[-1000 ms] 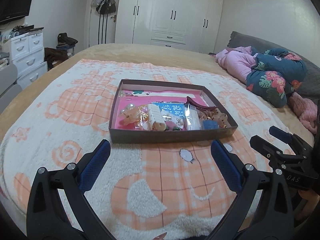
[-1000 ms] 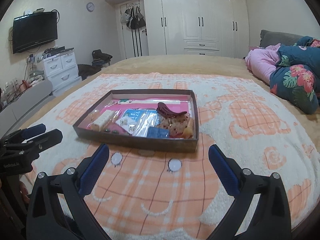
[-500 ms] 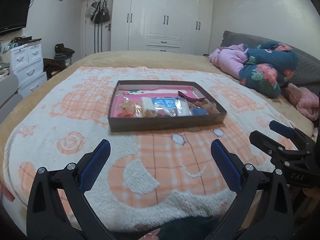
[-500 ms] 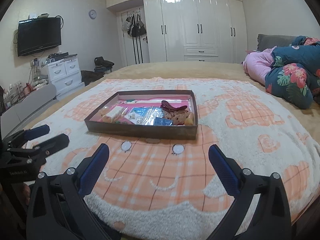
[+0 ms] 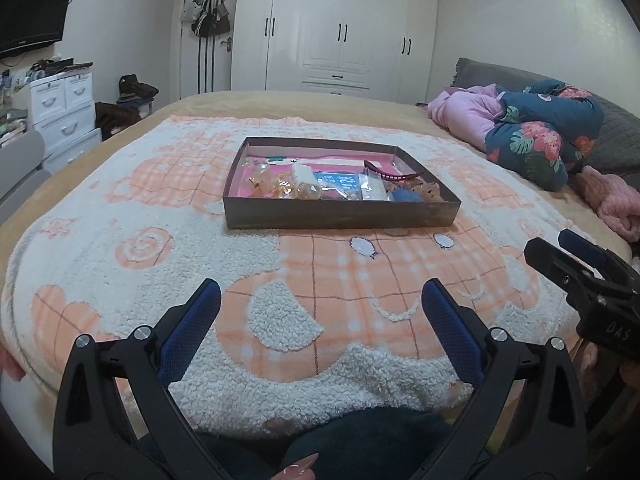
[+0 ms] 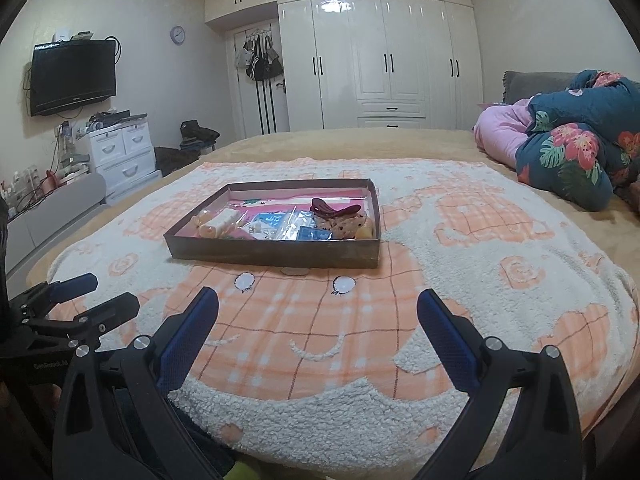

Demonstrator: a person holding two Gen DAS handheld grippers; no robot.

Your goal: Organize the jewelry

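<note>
A shallow brown box [image 5: 340, 213] with a pink inside sits mid-bed on the orange-and-white blanket; it also shows in the right wrist view [image 6: 272, 254]. It holds small plastic bags, a blue card [image 5: 338, 181], a dark red hair clip [image 6: 334, 209] and beaded pieces. My left gripper [image 5: 320, 306] is open and empty, well short of the box near the bed's front edge. My right gripper [image 6: 318, 312] is open and empty, equally far back. Each gripper shows in the other's view, the right one [image 5: 576, 258] and the left one [image 6: 94, 296].
Folded pink and floral bedding [image 5: 532, 136] lies at the bed's right. White drawers [image 6: 120, 158] and a wall TV [image 6: 74, 76] stand left; white wardrobes [image 6: 384, 76] fill the far wall. The person's dark-clothed lap [image 5: 360, 440] is below the bed's front edge.
Both grippers have pulled back from the box toward the bed's front edge and risen slightly. Both stay open. The box and its contents have not moved.
</note>
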